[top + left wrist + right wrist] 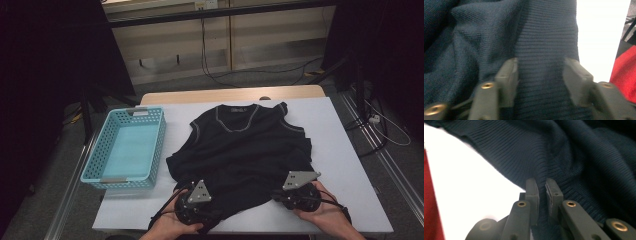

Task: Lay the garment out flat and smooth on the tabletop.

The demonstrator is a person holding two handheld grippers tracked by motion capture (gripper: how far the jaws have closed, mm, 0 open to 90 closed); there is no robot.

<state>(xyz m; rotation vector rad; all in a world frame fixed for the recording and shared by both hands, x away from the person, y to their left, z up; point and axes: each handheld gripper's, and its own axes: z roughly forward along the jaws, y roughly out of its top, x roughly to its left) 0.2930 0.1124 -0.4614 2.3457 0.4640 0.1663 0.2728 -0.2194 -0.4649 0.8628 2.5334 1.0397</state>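
A dark knit sleeveless vest [240, 145] with a grey-trimmed V-neck lies spread on the white table [340, 150], neck away from me and ribbed hem [544, 45] nearest me. My left gripper [196, 196] is at the hem's left part. Its jaws are open and wide apart [541, 72], with the ribbed band between them. My right gripper [297, 186] is at the hem's right part. Its jaws [542, 188] are almost together, pinching the edge of the hem [506, 157].
A light blue plastic basket [161, 140] with nothing in it stands on the table's left side, beside the vest. Bare white table lies right of the vest. Red cloth [624, 75] shows past the table's near edge. Cables run across the floor behind the table.
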